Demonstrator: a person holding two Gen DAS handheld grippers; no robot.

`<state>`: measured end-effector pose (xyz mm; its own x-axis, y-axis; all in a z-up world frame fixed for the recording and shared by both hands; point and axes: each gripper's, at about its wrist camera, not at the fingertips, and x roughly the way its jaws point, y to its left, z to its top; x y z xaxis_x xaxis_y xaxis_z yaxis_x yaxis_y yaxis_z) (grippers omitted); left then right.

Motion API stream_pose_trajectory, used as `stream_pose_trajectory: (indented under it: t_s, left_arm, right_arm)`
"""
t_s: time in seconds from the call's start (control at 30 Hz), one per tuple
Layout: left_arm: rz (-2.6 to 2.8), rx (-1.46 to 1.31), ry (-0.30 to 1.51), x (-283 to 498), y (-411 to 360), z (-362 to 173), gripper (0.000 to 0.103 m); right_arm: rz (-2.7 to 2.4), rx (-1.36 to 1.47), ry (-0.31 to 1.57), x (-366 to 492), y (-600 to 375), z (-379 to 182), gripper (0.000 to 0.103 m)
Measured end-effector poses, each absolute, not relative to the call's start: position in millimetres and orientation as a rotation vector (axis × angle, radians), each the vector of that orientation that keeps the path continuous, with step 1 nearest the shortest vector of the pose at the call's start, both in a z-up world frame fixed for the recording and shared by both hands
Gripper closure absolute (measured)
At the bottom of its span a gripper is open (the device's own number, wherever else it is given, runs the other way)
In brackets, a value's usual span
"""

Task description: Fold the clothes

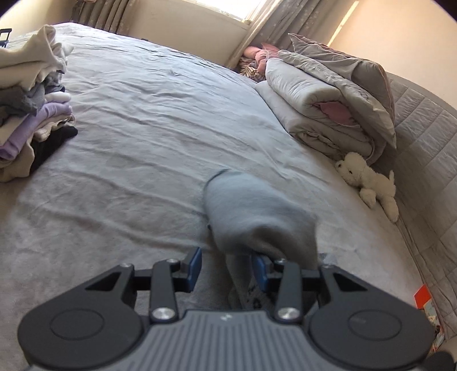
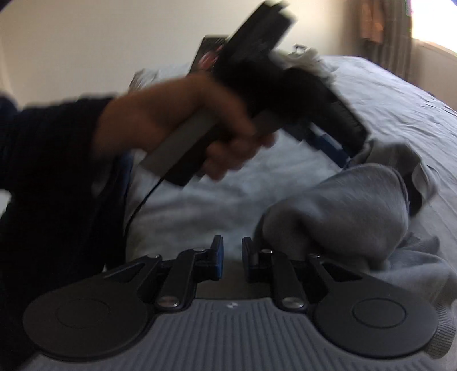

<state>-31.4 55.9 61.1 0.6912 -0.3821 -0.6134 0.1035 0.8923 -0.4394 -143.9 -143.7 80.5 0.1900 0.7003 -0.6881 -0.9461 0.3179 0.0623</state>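
Here, on the wide bed with its wrinkled grey-blue sheet (image 1: 148, 114):

Item 1: a soft grey knit garment (image 1: 257, 211), bunched and blurred, lying on the sheet near the bed's foot. One fold drapes over the right-hand finger of the black left gripper (image 1: 225, 268). That gripper's blue-padded fingers stand apart with cloth between them, not pinched. From the right wrist view the same garment (image 2: 342, 211) humps up just beside the right gripper's outer finger and spreads away to the right.

Item 2: the black right gripper (image 2: 232, 256), released, its 2 fingers parted by a narrow gap with nothing between them, hovering low over the sheet.

Item 3: a person's hand (image 2: 177, 120) with a dark navy sleeve (image 2: 51, 159), gripping the grey handle of the left gripper, seen blurred from the right wrist view, angled down towards the garment. A thin black cable hangs from that handle.

Item 4: a leaning stack of folded clothes (image 1: 34, 105), cream, grey, lilac and black, at the bed's far left edge.

Item 5: a rolled grey quilt with pink lining (image 1: 328, 108) and a grey pillow on top, by the padded headboard.

Item 6: a small white plush animal (image 1: 368, 182) lying on its side beside the quilt.

Item 7: patterned curtains (image 1: 268, 22) at a bright window.
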Motion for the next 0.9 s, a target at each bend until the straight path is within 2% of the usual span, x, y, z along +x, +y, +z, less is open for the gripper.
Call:
stream_pose_trajectory:
  t_s: [0.3, 0.33, 0.47, 0.57, 0.7, 0.9]
  left_arm:
    - [-0.28, -0.433, 0.731, -33, 69, 67, 0.059]
    - [-0.277, -0.442, 0.725, -33, 71, 68, 0.058]
    - [-0.25, -0.46, 0.697, -34, 80, 73, 0.053]
    - [-0.266, -0.435, 0.701, -33, 74, 72, 0.05]
    - [-0.288, -0.401, 0.707, -32, 66, 70, 0.04]
    - [-0.308, -0.354, 0.726, -31, 56, 65, 0.038]
  right_arm:
    - [0.913, -0.271, 0.672, -112, -182, 92, 0.08]
    - [0.884, -0.235, 0.671, -108, -187, 93, 0.073]
    - [0.806, -0.157, 0.61, -102, -201, 100, 0.033]
    - [0.765, -0.068, 0.556, -99, -215, 109, 0.024]
    - [0.684, 0.169, 0.588, -76, -240, 109, 0.023]
    - [0.687, 0.261, 0.692, -59, -229, 92, 0.023]
